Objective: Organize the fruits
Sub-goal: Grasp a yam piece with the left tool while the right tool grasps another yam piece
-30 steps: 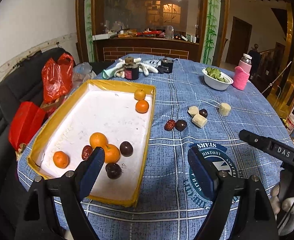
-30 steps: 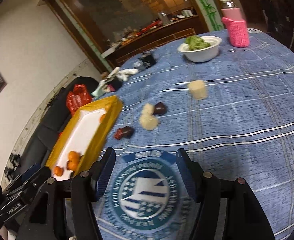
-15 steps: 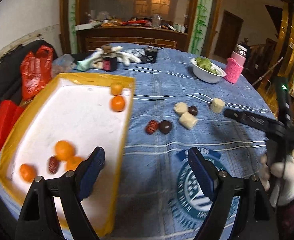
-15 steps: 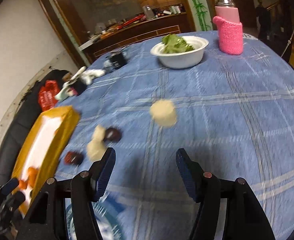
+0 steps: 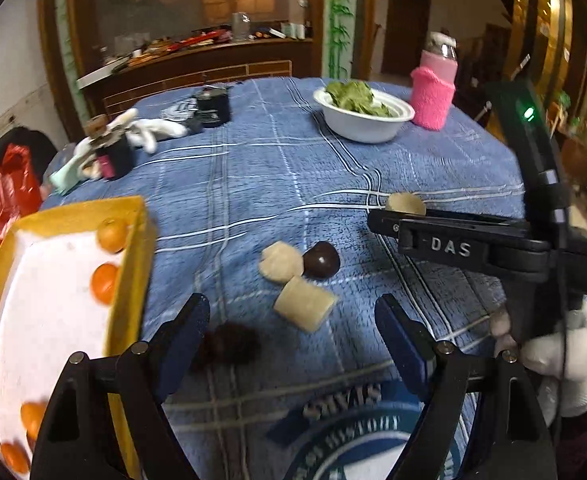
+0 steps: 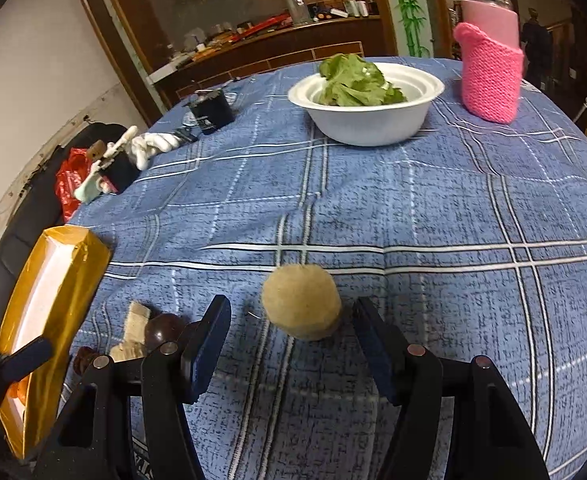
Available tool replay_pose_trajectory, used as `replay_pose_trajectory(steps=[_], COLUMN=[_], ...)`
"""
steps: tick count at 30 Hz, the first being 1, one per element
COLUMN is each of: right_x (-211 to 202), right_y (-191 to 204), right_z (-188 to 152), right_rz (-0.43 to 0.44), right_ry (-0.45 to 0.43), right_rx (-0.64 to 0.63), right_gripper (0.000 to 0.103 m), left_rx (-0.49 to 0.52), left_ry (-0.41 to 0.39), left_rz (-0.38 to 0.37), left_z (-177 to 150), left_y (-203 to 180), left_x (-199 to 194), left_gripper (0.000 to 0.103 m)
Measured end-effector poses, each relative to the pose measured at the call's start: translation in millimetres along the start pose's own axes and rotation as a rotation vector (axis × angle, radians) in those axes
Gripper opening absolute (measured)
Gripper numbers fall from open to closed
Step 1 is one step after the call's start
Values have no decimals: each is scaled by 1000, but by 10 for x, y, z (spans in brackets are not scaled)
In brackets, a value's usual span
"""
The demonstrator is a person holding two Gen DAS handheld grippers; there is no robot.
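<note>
Two grippers over blue plaid surface (image 6: 453, 208), both with fingers spread, nothing between pads. Right gripper (image 6: 289, 344) low at pale round fruit piece (image 6: 301, 300); piece sits on cloth just ahead of fingertips, untouched. Left gripper (image 5: 289, 340) hovers near two pale chunks (image 5: 293, 284) and dark round fruit (image 5: 321, 260) touching them; blurred dark-red fruit (image 5: 229, 344) beside left finger. Yellow-rimmed tray (image 5: 133, 248) at left holds oranges (image 5: 111, 234). White bowl of greens (image 6: 369, 116) and pink-sleeved bottle (image 6: 489, 76) far back.
</note>
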State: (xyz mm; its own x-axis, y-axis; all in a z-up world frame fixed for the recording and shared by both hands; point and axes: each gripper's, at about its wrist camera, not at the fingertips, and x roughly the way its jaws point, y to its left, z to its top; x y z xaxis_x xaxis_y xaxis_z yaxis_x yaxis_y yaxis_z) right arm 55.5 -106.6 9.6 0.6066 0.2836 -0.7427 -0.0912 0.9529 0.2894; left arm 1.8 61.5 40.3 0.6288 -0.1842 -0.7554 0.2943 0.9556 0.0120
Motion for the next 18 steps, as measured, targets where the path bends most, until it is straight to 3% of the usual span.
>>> replay_pose_trajectory(steps=[5,6,7,8,9,12,18], right_x=[33,36,40,47,50,29,-53], right_y=[0,-2,-5,-1,-8,-35,-59], right_z=[9,12,18,26,29,33,8], right_rz=[17,14,10,6,-1,8,8], right_ry=[10,11,11,11,11,8,-16], right_rx=[-2,-2,-2,-2,-3,5,2], right_gripper=[61,57,53,49,44,43,43], left_rx=[30,38,43,43,38,15,-103], left_ry=[45,60,77,99,97,70,17], left_rz=[37,47,49,25,26,12,-20], left_z=[40,38,30,17,5,4,-83], left_y=[-44,-48,-50,-52,-49,-15,213], left_x=[240,300,351,408,416,303,-110], left_gripper=[78,72,56,47,44,34,34])
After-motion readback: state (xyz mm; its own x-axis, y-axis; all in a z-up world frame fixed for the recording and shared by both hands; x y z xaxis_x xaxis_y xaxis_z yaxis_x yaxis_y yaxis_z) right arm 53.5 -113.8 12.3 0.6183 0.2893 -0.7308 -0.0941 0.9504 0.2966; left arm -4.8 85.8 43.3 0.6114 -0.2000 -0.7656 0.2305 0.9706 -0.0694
